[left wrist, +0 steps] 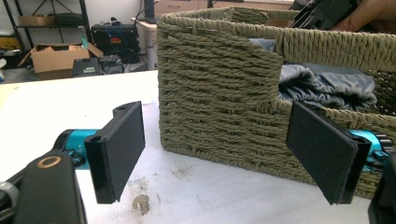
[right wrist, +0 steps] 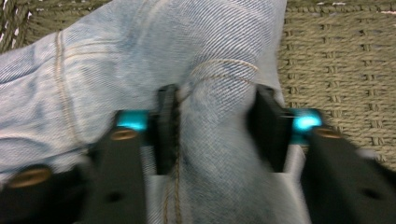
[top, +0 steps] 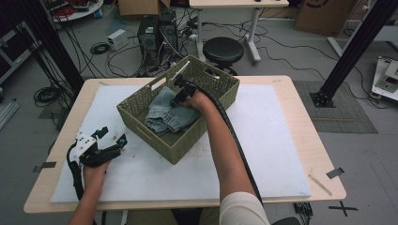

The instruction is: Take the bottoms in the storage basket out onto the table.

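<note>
Foam [top: 281, 140] covers the table [top: 309, 93]; cables [top: 112, 51] litter the floor. Right gripper [right wrist: 215, 126] pinches jeans [right wrist: 140, 51] inside the basket [top: 141, 122]; left gripper [left wrist: 215, 154] gapes wide.

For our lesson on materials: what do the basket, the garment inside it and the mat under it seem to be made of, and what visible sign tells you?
Basket: twisted cord, seemingly paper or grass rope, matt olive; the woven strands show.
Garment: faded blue denim, judging by its diagonal weave and tan stitched seams; the right gripper clamps a fold.
Mat: white and matt, perhaps foam board; slightly stained.
</note>
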`<state>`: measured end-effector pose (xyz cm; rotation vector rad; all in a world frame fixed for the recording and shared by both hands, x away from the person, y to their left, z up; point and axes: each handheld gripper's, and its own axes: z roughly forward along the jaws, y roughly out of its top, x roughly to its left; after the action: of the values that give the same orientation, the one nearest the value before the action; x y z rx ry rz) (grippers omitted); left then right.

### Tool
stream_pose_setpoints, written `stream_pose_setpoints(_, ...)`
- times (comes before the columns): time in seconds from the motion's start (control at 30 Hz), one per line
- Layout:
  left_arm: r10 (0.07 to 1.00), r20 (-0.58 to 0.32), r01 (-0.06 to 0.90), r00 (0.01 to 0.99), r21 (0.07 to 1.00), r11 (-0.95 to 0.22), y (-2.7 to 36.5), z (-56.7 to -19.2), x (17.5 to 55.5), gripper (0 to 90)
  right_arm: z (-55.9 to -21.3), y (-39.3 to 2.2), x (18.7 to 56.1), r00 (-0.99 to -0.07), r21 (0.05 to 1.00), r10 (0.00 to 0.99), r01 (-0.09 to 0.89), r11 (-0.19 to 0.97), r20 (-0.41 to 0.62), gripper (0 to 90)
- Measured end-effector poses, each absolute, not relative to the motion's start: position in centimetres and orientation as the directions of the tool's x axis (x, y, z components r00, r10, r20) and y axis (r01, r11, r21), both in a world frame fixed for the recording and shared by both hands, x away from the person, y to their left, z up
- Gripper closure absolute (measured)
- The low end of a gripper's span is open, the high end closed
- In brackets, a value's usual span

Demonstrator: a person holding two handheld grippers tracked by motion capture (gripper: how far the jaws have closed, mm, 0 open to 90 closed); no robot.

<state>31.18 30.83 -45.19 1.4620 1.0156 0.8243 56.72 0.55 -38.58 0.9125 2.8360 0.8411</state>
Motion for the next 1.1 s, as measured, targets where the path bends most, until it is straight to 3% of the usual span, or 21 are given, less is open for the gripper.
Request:
stream_pose_setpoints(0.2,0.921,-0.049,0.142,0.385,0.990,-0.007,30.8,-45.2,31.2,19.6,-37.7,0.3,56.5,-0.819,0.530,0.558,0.535,0.658,0.134,75.0)
stream_pose_setpoints(0.53,0.922,-0.053,0.142,0.384,0.990,-0.002,30.9,-45.2,31.2,19.6,-34.6,-1.8,55.2,-0.841,0.670,0.514,0.481,0.565,0.170,77.8)
stream_pose_setpoints(0.93,0.922,-0.050,0.143,0.383,0.990,-0.006,30.9,-45.2,31.2,19.6,-30.5,-6.4,52.8,-0.860,0.870,0.476,0.368,0.328,0.184,78.3)
stream_pose_setpoints(1.1,0.921,-0.050,0.142,0.386,0.990,-0.006,30.8,-45.2,31.1,19.6,-29.4,-7.8,51.9,-0.866,0.899,0.467,0.338,0.278,0.181,78.3)
